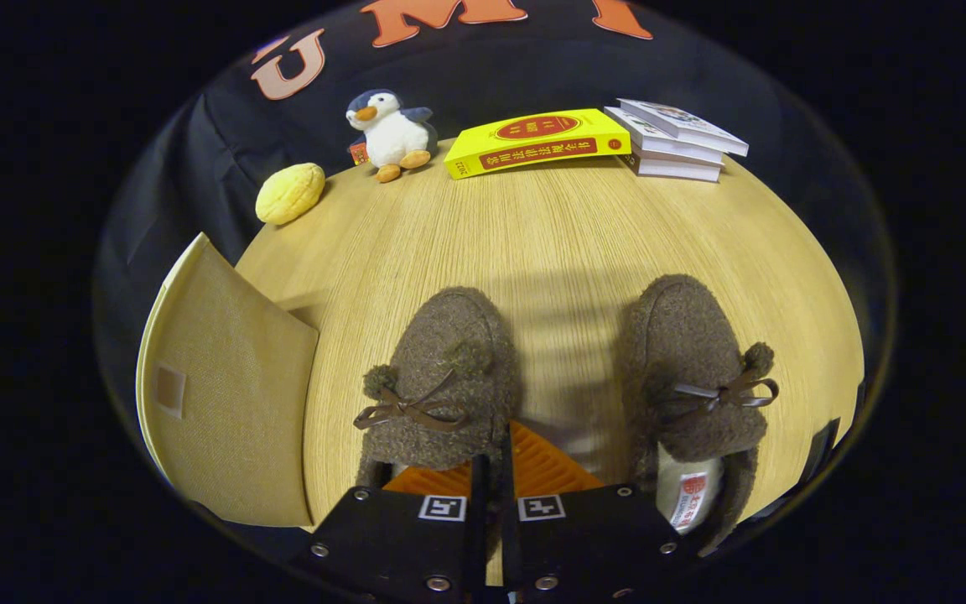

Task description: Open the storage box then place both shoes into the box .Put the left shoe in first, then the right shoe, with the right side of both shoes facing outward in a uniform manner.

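The gripper (491, 470) has its fingers pressed almost together, only a thin slit between them, with nothing clamped; their tips sit against the inner rear edge of the left shoe (441, 390). Two shoes stand toes-forward on the desk (567, 243): fuzzy brown wool slippers, each with a thin ribbon bow and pompoms. The right shoe (693, 369) lies apart, with a bare strip of wood grain between the pair. Just left of the left shoe stands the storage box (227, 394), beige woven fabric, its flap raised. Beyond the shoes the desk is open up to its far rim, where one yellow lemon-shaped toy (290, 193), one plush penguin (392, 134), one yellow book (537, 143) and a stack of three white books (676, 138) line up.
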A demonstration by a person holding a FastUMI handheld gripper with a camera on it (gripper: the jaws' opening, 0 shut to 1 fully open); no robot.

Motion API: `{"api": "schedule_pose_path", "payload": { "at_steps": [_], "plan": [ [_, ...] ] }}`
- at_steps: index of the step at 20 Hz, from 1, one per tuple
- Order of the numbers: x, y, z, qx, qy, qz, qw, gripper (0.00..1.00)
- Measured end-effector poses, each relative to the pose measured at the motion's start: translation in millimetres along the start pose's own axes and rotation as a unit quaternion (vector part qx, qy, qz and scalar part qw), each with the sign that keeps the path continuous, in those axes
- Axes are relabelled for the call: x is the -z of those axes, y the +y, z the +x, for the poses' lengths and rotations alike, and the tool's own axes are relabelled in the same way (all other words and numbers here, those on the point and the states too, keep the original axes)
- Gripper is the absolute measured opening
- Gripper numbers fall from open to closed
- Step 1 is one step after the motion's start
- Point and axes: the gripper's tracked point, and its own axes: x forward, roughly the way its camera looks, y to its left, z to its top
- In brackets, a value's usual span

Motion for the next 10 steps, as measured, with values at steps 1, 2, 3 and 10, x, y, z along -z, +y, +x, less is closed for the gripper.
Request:
{"api": "schedule_pose_path", "payload": {
  "at_steps": [1,2,3,10],
  "plan": [
    [0,1,-6,0.006,0.000,-0.008,1.000,0.07],
    [-1,3,-13,0.008,0.001,-0.015,1.000,0.07],
    [-3,8,-21,0.005,0.000,-0.019,1.000,0.07],
    [-52,61,-102,-0.019,-0.019,-0.010,1.000,0.07]
  ]
}}
